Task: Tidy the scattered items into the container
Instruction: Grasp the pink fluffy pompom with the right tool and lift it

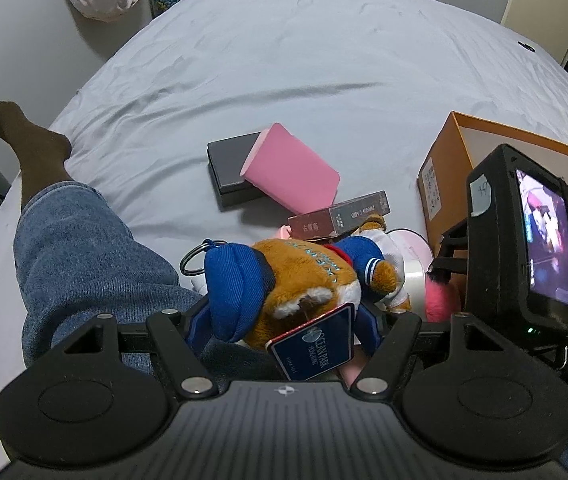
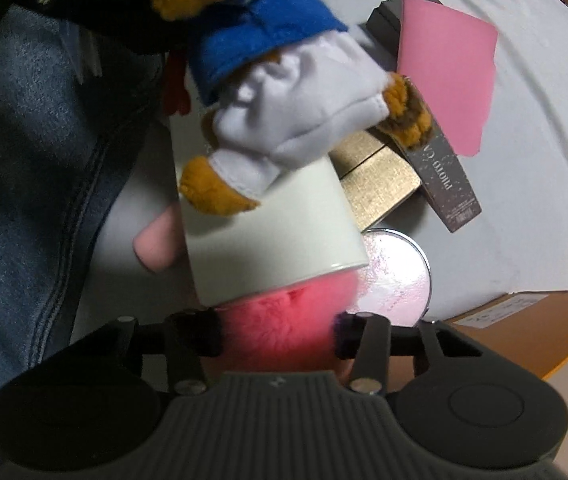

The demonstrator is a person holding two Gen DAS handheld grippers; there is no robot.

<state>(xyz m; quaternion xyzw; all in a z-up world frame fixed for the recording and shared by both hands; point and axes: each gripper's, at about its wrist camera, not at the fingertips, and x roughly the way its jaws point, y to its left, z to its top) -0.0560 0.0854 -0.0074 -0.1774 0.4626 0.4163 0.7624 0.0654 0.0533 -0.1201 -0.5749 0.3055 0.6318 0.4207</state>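
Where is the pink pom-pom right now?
Right wrist view, bottom centre: the pink pom-pom sits between the right hand-held gripper fingers, under the white cylinder.

Blue denim jeans (image 1: pixel 84 248), a dark brown sock (image 1: pixel 24 136), matte black ribbed claws (image 1: pixel 284 320).

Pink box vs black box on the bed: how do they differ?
The pink box is bright pink; the black box is dark and matte. The pink box lies on top, tilted and propped across the black box's right edge; the black box lies flat on the sheet. The pink box shows whole; the black box is partly covered. Both are flat and rectangular.
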